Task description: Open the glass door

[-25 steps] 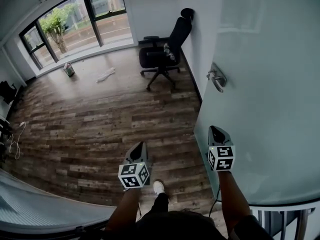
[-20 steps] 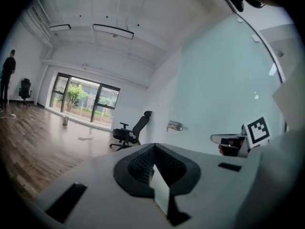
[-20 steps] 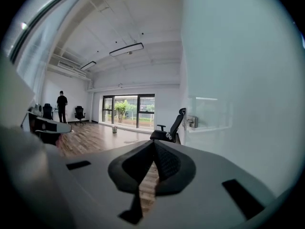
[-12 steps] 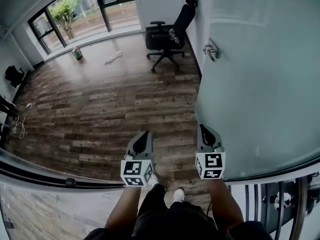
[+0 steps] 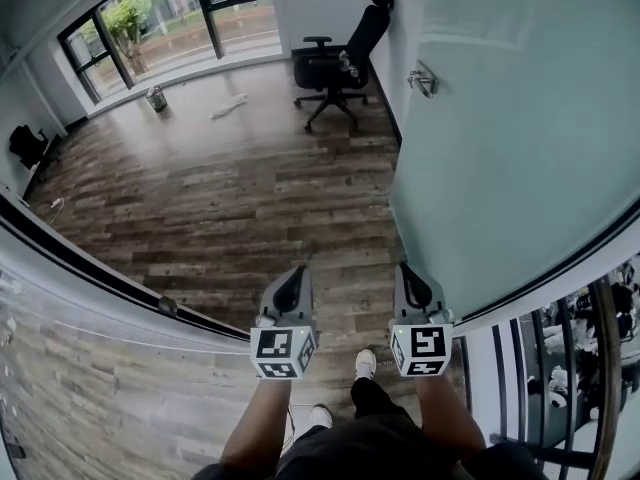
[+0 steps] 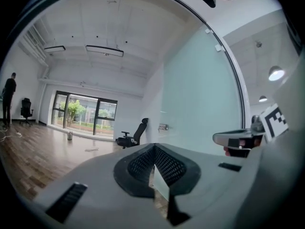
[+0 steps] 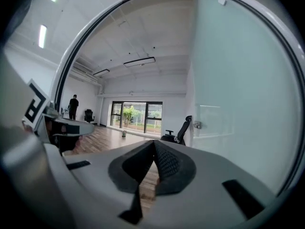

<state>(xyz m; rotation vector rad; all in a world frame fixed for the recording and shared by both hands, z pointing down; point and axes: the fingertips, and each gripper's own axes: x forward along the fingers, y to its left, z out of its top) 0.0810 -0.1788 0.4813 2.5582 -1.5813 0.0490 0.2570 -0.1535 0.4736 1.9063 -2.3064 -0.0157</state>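
The frosted glass door (image 5: 520, 148) stands swung open on the right, its metal handle (image 5: 422, 78) far ahead near the wall. My left gripper (image 5: 292, 290) and right gripper (image 5: 412, 286) are held side by side at waist height over the wooden floor, well short of the handle. Each is shut with nothing between the pads. The left gripper (image 6: 155, 149) looks into the room, with the door (image 6: 200, 104) to its right. In the right gripper view, the right gripper (image 7: 154, 144) has the door (image 7: 238, 104) and its handle (image 7: 197, 125) close on the right.
A black office chair (image 5: 340, 63) stands by the wall beyond the door. Big windows (image 5: 170, 13) line the far side, with a small can (image 5: 156, 98) on the floor. A dark floor track (image 5: 100, 268) crosses at left; a railing (image 5: 590, 368) is at right. A person (image 7: 73, 106) stands far off.
Both grippers and the head have drawn back from the door handle, which now lies farther away. The floor track and the railing have come into view.
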